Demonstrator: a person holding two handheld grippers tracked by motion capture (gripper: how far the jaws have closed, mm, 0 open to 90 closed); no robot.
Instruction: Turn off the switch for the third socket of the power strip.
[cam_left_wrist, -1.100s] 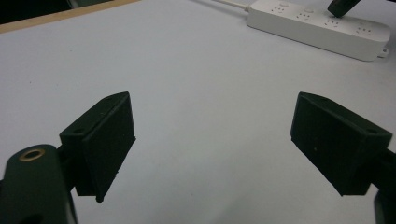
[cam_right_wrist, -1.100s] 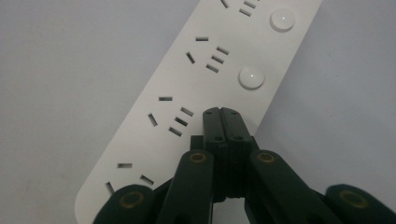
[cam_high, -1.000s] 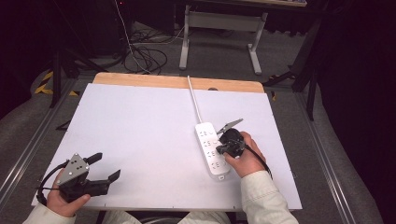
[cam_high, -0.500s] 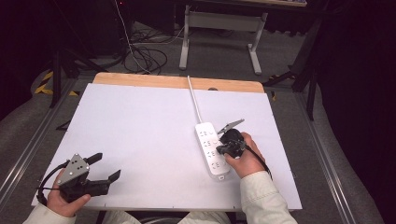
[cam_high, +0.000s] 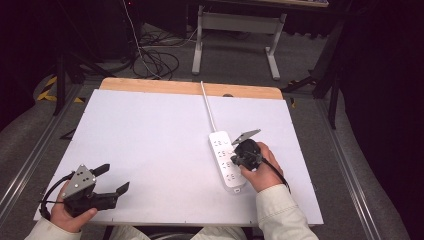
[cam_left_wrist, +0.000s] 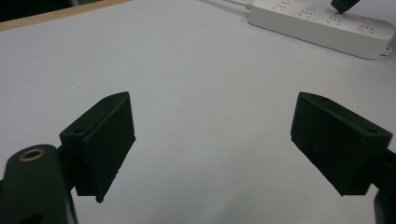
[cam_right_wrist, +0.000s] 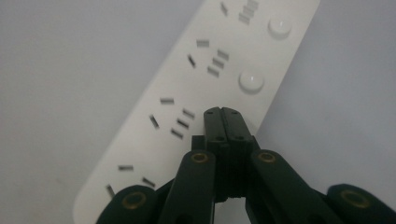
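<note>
The power strip (cam_high: 227, 160) lies right of centre on the table (cam_high: 150, 135), its cord running off the far edge. The right gripper (cam_right_wrist: 223, 113), jaws pressed together and empty, hides part of the strip's button row. The left gripper (cam_left_wrist: 212, 144) rests wide open at the near left.

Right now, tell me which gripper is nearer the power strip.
Right. The right gripper is over the power strip, jaws closed at its buttons; the left gripper sits open far across the table, near its front-left corner.

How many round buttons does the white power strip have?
2 show in the right gripper view: one round white button near the top, another below it. The shut black fingers cover part of the white plastic power strip, so more may be hidden.
</note>
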